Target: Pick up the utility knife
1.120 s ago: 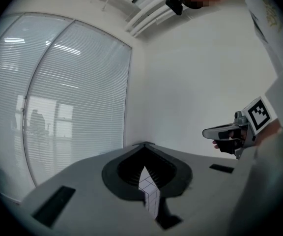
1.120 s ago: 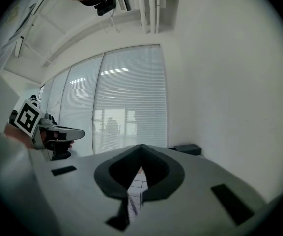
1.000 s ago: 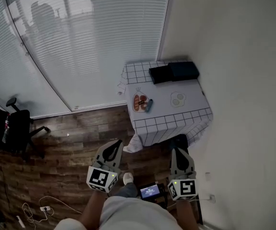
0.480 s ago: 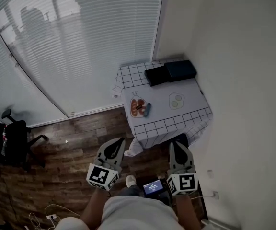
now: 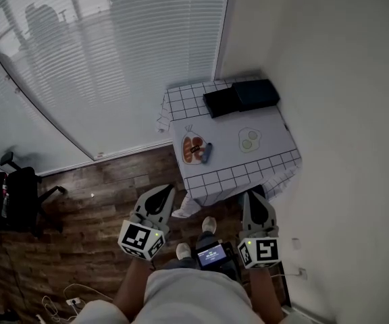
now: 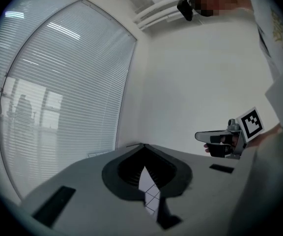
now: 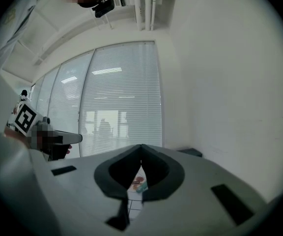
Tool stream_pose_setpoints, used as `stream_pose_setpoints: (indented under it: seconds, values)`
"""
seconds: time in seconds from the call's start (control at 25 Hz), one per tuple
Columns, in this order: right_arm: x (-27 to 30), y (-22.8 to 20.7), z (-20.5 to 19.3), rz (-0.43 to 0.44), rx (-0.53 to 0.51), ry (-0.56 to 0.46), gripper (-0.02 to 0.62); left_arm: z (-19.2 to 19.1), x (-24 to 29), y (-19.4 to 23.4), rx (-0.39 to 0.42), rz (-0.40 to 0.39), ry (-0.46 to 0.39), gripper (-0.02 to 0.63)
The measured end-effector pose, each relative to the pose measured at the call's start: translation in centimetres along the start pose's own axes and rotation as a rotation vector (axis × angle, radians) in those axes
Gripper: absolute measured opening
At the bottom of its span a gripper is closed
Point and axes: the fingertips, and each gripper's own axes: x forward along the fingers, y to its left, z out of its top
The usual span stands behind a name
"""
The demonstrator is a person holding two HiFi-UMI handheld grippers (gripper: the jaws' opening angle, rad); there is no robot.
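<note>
**Jaws and target before the approach.** The right gripper [image 7: 141, 146] and the left gripper [image 6: 142, 146] each had their jaws pressed together with nothing between them, and both stood well short of the cloth-covered table [image 5: 269, 127]. Straight ahead of the right jaws, framed in the gap beneath their tips, the blue utility knife [image 7: 140, 186] lay on that table, just beside a pale dish [image 5: 193, 147]. Its long axis ran roughly away from the jaws. The left jaws faced only checked cloth, so the right gripper appeared better aligned. Either pair would have to spread first.
</note>
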Motion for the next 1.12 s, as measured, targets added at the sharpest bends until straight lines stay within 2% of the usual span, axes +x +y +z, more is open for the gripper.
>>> stream_pose_setpoints:
  seconds: [0.48, 0.64, 0.76, 1.12]
  values:
    - [9.3, -5.8, -1.2, 0.072, 0.027, 0.041, 0.006, -0.4, 9.6, 2.6, 0.016, 0.044, 0.047, 0.008]
    - [11.8, -7.4, -2.2, 0.108, 0.032, 0.073, 0.007, 0.4, 12.0, 3.7, 0.066, 0.103, 0.036, 0.008]
    - [12.8, -8.5, -3.1, 0.124, 0.054, 0.093, 0.007, 0.7, 13.8, 3.9, 0.098, 0.119, 0.043, 0.008]
    - [15.2, -9.0, -4.8, 0.189, 0.098, 0.139, 0.006, -0.9, 17.1, 4.3, 0.112, 0.116, 0.096, 0.008]
